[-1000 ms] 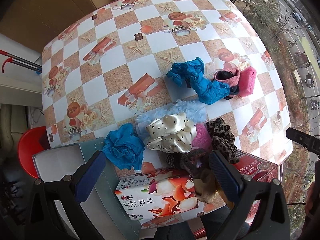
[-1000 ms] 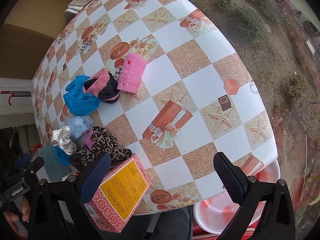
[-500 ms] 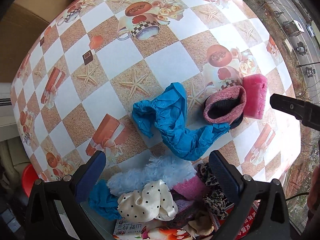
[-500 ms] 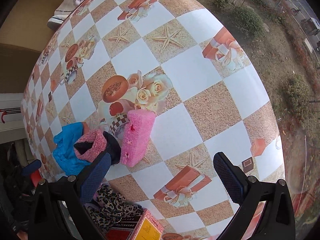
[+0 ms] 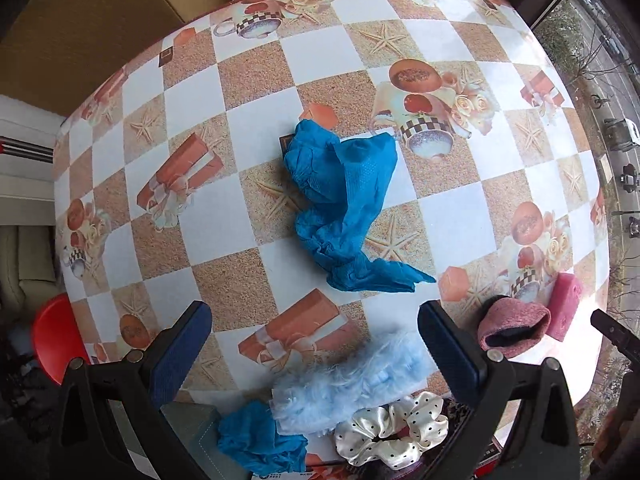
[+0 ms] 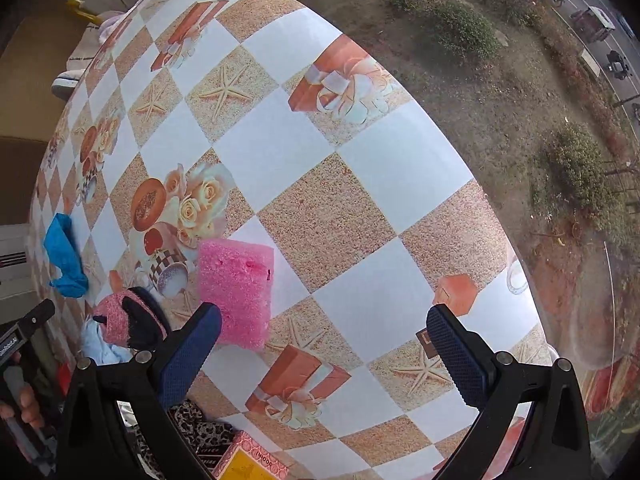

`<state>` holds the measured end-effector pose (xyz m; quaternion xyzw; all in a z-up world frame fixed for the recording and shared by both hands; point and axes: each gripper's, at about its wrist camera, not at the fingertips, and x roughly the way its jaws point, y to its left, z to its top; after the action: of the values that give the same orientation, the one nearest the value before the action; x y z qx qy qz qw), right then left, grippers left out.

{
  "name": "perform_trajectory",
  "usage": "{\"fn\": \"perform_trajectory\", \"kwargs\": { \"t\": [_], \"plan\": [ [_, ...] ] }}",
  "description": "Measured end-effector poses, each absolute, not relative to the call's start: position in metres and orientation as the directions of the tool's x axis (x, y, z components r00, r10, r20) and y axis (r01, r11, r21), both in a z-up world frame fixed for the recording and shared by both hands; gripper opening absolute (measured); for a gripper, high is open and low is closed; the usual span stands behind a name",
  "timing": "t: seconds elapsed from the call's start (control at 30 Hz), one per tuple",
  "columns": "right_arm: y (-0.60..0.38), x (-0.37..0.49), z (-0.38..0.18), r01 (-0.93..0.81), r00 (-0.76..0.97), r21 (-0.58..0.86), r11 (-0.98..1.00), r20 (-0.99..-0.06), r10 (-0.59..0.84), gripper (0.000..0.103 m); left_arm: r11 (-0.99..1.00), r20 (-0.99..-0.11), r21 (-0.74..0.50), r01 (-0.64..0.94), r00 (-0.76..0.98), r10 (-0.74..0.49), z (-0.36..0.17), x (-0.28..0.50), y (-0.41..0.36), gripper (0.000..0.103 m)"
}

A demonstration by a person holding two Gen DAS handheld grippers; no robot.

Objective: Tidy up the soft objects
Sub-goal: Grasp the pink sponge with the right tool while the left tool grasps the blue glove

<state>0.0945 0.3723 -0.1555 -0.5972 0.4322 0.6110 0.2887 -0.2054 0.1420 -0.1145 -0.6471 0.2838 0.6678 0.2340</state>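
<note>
A crumpled blue cloth (image 5: 344, 204) lies mid-table, just ahead of my open, empty left gripper (image 5: 314, 354); it also shows at the left edge of the right wrist view (image 6: 64, 256). A fluffy light-blue piece (image 5: 352, 388), a second blue cloth (image 5: 256, 440) and a white polka-dot scrunchie (image 5: 392, 432) lie near the left gripper's fingers. A pink sponge (image 6: 236, 288) lies just ahead of the left finger of my open, empty right gripper (image 6: 326, 352). A pink-and-black knit piece (image 6: 128, 320) lies left of the sponge.
The checkered table (image 6: 320, 220) ends at a curved edge on the right, with ground outside below. A leopard-print scrunchie (image 6: 192, 432) and a pink-yellow box (image 6: 248, 464) sit at the near edge. A red stool (image 5: 52, 344) stands left of the table.
Both grippers have moved forward and lower over the table. The blue cloth now sits closer to the left gripper, and the pink sponge closer to the right gripper. Both stay open.
</note>
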Motion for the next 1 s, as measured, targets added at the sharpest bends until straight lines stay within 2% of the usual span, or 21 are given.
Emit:
{"fn": "perform_trajectory", "kwargs": {
  "t": [0.13, 0.4, 0.6, 0.67, 0.73, 0.77, 0.8, 0.87, 0.93, 1.0],
  "plan": [
    [0.363, 0.068, -0.161, -0.851, -0.126, 0.207, -0.483, -0.973, -0.195, 0.103, -0.700, -0.988, 0.149, -0.698, -0.139, -0.072, -0.121, -0.218, 0.163, 0.103],
    [0.347, 0.038, -0.199, -0.829, 0.054, 0.034, -0.558, -0.989, -0.141, 0.103, -0.658, -0.975, 0.222, -0.720, -0.167, -0.146, -0.170, -0.228, 0.184, 0.103],
    [0.344, 0.040, -0.194, -0.827, 0.030, 0.024, -0.562, -0.996, -0.086, 0.103, -0.621, -0.969, 0.247, -0.744, -0.184, -0.165, -0.179, -0.222, 0.190, 0.088],
    [0.339, 0.046, -0.190, -0.823, 0.020, 0.022, -0.568, -0.998, -0.067, 0.103, -0.622, -0.976, 0.217, -0.753, -0.156, -0.152, -0.177, -0.221, 0.194, 0.072],
    [0.336, 0.045, -0.191, -0.810, 0.036, 0.022, -0.586, -0.995, -0.088, 0.103, -0.620, -0.979, 0.203, -0.758, -0.135, -0.155, -0.175, -0.217, 0.198, 0.025],
    [0.337, 0.042, -0.191, -0.802, 0.043, 0.024, -0.597, -0.994, -0.097, 0.103, -0.613, -0.977, 0.206, -0.762, -0.131, -0.166, -0.176, -0.215, 0.198, 0.019],
    [0.335, 0.041, -0.191, -0.795, 0.047, 0.023, -0.606, -0.994, -0.099, 0.100, -0.612, -0.979, 0.201, -0.765, -0.130, -0.159, -0.174, -0.212, 0.198, 0.016],
    [0.325, 0.034, -0.189, -0.778, 0.027, 0.024, -0.627, -0.997, -0.072, 0.084, -0.612, -0.981, 0.192, -0.767, -0.148, -0.123, -0.168, -0.205, 0.197, 0.014],
    [0.317, 0.032, -0.179, -0.758, -0.003, 0.027, -0.652, -0.999, -0.039, 0.048, -0.611, -0.981, 0.190, -0.768, -0.172, -0.088, -0.155, -0.197, 0.194, 0.014],
    [0.317, 0.036, -0.172, -0.751, -0.054, 0.084, -0.655, -0.996, -0.066, 0.048, -0.608, -0.980, 0.183, -0.772, -0.190, -0.053, -0.141, -0.188, 0.190, 0.014]
  ]
}}
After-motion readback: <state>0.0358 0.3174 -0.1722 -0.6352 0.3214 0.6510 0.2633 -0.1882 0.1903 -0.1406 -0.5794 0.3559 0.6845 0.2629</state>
